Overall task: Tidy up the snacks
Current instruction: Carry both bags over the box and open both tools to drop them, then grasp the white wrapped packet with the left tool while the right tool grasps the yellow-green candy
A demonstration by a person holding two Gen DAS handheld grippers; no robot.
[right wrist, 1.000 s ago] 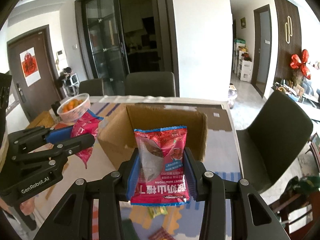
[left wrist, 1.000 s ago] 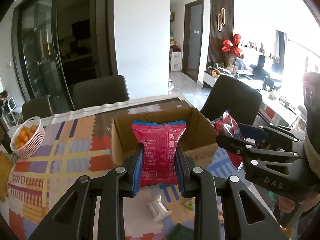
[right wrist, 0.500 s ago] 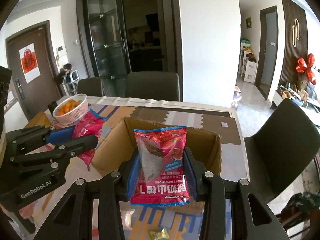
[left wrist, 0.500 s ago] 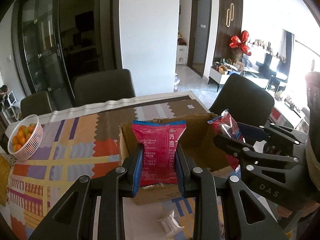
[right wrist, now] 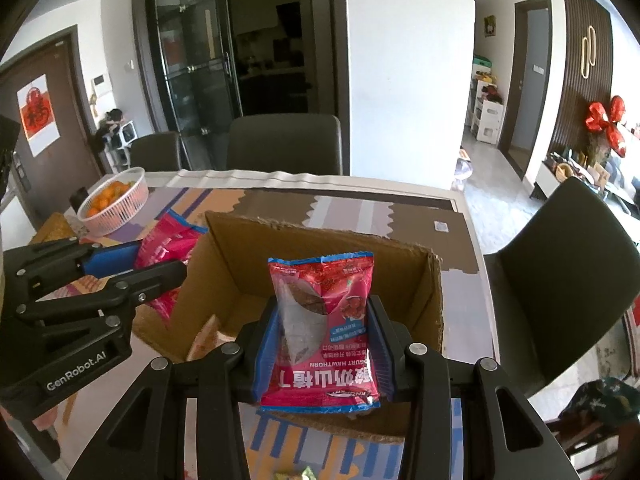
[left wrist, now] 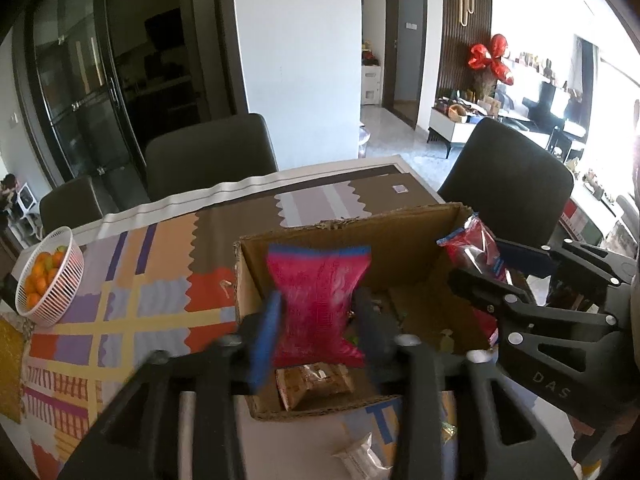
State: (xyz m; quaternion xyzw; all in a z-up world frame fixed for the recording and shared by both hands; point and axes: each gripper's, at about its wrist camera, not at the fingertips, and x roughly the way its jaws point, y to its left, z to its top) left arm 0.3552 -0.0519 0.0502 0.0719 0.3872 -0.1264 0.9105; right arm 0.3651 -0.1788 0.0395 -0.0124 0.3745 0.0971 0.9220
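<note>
**Two red packets over the open box**

The left gripper (left wrist: 316, 320) hangs above the cardboard box (left wrist: 416, 236), its jaws opening — the pink-red snack packet (left wrist: 316, 300) sits blurred between them, pads drawing off its sides. The right gripper (right wrist: 320, 344) has its jaws clamped on a red hawthorn snack bag (right wrist: 324, 332), held upright over the same box. A brown packet (left wrist: 316, 384) lies inside. A basket of oranges (left wrist: 48, 280) stands well apart on the patterned tabletop (left wrist: 132, 304).

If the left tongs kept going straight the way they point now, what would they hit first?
Probably the inside of the open brown cardboard box, likely near the brown wrapped snack on its floor; depth is unclear. The left tongs are opening around a red snack packet.
</note>
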